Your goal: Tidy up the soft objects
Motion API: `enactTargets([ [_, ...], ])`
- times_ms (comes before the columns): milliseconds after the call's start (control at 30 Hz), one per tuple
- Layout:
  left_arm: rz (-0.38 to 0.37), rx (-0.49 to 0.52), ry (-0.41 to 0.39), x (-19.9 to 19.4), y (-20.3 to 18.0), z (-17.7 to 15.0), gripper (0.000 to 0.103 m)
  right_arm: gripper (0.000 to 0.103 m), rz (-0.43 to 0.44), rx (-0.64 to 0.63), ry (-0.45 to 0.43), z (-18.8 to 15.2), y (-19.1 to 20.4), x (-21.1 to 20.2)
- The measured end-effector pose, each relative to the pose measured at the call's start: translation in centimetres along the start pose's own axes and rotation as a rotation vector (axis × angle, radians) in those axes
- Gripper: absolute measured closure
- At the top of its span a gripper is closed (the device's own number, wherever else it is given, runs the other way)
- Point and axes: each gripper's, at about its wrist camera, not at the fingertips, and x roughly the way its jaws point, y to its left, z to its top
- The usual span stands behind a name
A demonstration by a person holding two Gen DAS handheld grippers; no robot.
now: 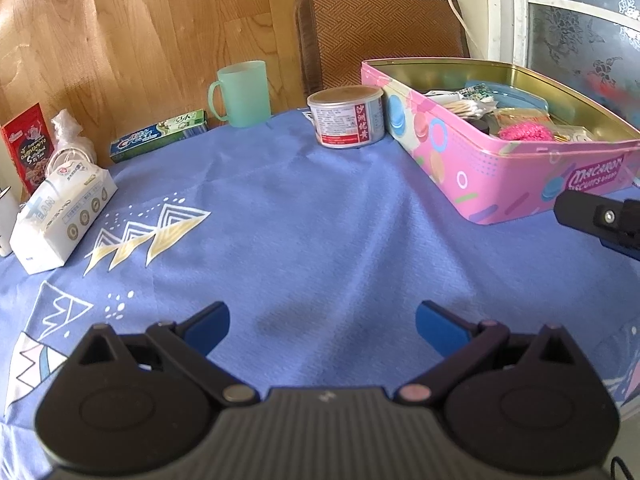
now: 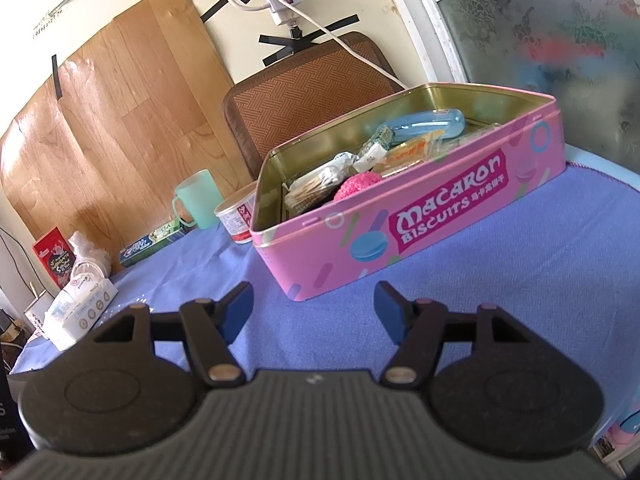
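Note:
A pink biscuit tin (image 1: 472, 160) (image 2: 400, 232) stands open on the blue tablecloth. Inside it lie a pink knitted ball (image 1: 524, 131) (image 2: 354, 184), a bundle of cotton swabs (image 2: 308, 190), a blue plastic case (image 2: 428, 124) and small packets. A white tissue pack (image 1: 64, 216) (image 2: 80, 310) lies at the left of the table. My left gripper (image 1: 322, 328) hovers open over bare cloth. My right gripper (image 2: 314, 312) is open in front of the tin's near wall, with nothing between its fingers. One finger of it shows at the right edge of the left wrist view (image 1: 600, 218).
A tin can (image 1: 346, 116) (image 2: 236, 218) stands beside the biscuit tin, a green mug (image 1: 242, 92) (image 2: 198, 200) behind it. A toothpaste box (image 1: 160, 140) (image 2: 154, 242), a red snack bag (image 1: 30, 146) (image 2: 54, 254) and a crumpled plastic bag (image 1: 70, 136) line the back left. A chair back (image 1: 380, 32) stands behind the table.

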Motion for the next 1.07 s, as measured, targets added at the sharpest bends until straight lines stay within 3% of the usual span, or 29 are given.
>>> enactTargets([
  [833,0.004,-0.004,0.001,0.24,0.34,0.14,0.0,0.034,0.002,-0.009,0.005,0.03,0.23,0.23],
  [1067,-0.042,0.01,-0.053,-0.51,0.34,0.14,0.0,0.034,-0.003,-0.021,0.0,0.09,0.46,0.4],
])
